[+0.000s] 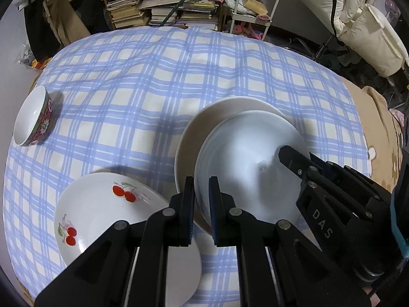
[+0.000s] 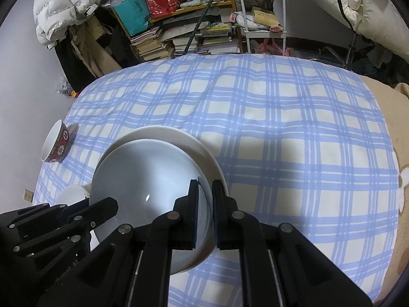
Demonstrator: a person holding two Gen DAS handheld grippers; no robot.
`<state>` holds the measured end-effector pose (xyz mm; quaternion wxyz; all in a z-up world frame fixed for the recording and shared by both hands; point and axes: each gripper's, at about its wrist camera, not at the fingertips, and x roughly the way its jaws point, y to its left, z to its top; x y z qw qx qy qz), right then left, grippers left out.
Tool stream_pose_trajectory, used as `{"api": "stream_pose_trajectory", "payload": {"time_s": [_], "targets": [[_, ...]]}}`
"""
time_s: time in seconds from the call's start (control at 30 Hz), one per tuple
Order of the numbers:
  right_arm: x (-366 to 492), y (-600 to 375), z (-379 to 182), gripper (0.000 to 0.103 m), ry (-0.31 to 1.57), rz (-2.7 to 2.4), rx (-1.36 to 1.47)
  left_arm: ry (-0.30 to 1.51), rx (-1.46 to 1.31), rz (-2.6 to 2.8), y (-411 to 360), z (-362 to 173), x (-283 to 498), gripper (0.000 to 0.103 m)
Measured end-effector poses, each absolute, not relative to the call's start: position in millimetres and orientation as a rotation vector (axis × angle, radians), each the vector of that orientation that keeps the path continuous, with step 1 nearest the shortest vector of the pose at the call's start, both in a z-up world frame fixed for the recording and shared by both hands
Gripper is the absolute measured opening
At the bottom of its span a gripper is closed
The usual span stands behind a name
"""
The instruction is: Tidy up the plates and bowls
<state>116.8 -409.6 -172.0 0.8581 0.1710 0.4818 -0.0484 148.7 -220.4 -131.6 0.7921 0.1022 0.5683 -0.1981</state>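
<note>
A pale blue-white plate (image 1: pixel 245 158) (image 2: pixel 148 174) is gripped at opposite rims by both grippers. My left gripper (image 1: pixel 202 186) is shut on its left rim, and my right gripper (image 2: pixel 204 186) is shut on its right rim. It overlaps the near part of a larger cream plate (image 1: pixel 204 117) (image 2: pixel 179 135); whether the two touch I cannot tell. A white plate with red cherries (image 1: pixel 102 204) lies on the cloth at the near left, partly under my left gripper. A red patterned bowl (image 1: pixel 35 117) (image 2: pixel 57 143), white inside, stands at the cloth's far left edge.
A blue and white checked cloth (image 1: pixel 153 76) covers the soft surface, with a beige blanket (image 1: pixel 378 140) along its right side. Behind it stand a shelf with stacked books (image 1: pixel 153 10), a white cart (image 1: pixel 253 0) and hanging jackets (image 2: pixel 58 2).
</note>
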Motion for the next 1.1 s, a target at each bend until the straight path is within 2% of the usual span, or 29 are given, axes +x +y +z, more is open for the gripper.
{"api": "stream_pose_trajectory", "payload": {"time_s": [0.8, 0.97, 1.0, 1.07, 1.1], "targets": [[126, -394, -171, 0.021, 0.992, -0.120, 0.255, 1.181, 0.162, -0.395, -181, -108, 148, 0.015], [122, -391, -163, 0.029, 0.979, -0.126, 0.236, 1.168, 0.159, -0.343, -155, -103, 157, 0.019], [121, -390, -160, 0.034, 0.969, -0.129, 0.234, 1.162, 0.164, -0.338, -149, -102, 159, 0.020], [117, -388, -153, 0.052, 0.942, -0.126, 0.241, 1.136, 0.175, -0.339, -137, -96, 159, 0.023], [117, -386, -151, 0.061, 0.934, -0.120, 0.238, 1.122, 0.177, -0.335, -133, -93, 159, 0.028]]}}
